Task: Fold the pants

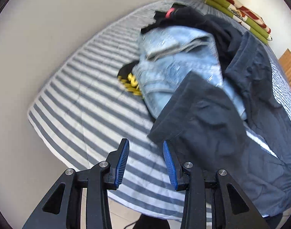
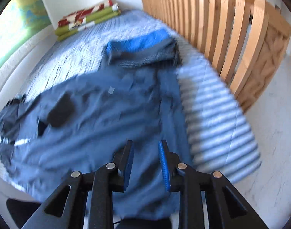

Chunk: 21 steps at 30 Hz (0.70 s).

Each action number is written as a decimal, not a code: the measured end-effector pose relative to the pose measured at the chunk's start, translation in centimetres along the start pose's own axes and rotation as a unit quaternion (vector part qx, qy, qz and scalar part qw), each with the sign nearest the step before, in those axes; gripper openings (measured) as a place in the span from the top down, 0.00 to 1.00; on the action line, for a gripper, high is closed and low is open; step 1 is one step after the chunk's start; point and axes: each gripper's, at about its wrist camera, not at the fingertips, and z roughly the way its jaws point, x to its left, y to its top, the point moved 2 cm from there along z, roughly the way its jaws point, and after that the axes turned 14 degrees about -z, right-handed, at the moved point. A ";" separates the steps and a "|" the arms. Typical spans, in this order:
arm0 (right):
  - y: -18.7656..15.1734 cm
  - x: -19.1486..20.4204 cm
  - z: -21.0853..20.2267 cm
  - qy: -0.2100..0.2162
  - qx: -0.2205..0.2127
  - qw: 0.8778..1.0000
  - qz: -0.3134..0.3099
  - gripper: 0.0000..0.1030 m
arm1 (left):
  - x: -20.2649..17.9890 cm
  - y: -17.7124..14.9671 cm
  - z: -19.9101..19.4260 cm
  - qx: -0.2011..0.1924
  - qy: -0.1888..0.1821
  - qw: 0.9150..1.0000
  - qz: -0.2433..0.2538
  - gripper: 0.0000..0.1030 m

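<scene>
- My left gripper (image 1: 146,148) hangs over the bed's (image 1: 73,103) near edge, jaws partly apart with nothing between them; only striped sheet shows in the gap.
- My right gripper (image 2: 145,150) sits over the pants (image 2: 99,118) by the near edge, jaws a little apart and empty, the cloth lying below them, not pinched as far as the blur lets me judge.
- The pants are spread dark blue across the near half of the bed, reaching from the near edge toward the slatted side; one leg end (image 1: 183,118) lies just beyond my left gripper.
- I judge the step in hand to be taking hold of the pants for a first fold. To do it well I would bring each gripper down on a cloth edge, catch both layers, and close fully before lifting.
- I would keep the two grips level, so the fold lands straight.
- A folded garment (image 2: 141,51) lies further in, touching the pants' far end; I would steer clear of it.
- The clothes pile (image 1: 179,57) beyond the leg end could snag.
- A folded blanket (image 2: 86,21) rests at the far corner, well apart.
</scene>
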 end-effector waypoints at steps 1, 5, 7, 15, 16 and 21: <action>-0.9 0.6 0.1 0.007 0.011 1.000 -0.004 0.77 | 0.7 -0.2 0.8 0.009 -0.001 1.000 -0.004 0.59; -4.0 4.0 0.6 0.023 0.044 0.998 -0.035 0.77 | 1.9 -0.9 3.5 0.033 -0.021 0.999 -0.028 0.56; -4.8 5.4 0.7 0.031 0.051 0.997 -0.041 0.77 | 1.9 -1.0 4.5 0.042 -0.050 0.996 -0.054 0.50; -5.1 9.9 0.1 0.030 0.050 0.993 -0.105 0.77 | -0.6 -1.4 3.9 0.017 -0.086 0.995 -0.040 0.90; -5.1 10.0 0.0 0.027 0.050 0.993 -0.104 0.77 | -0.7 -1.6 3.6 0.010 -0.083 0.996 -0.037 0.94; -4.4 12.2 -0.3 0.032 0.049 0.989 -0.137 0.77 | -0.3 -2.1 1.4 -0.016 -0.066 0.997 -0.021 0.96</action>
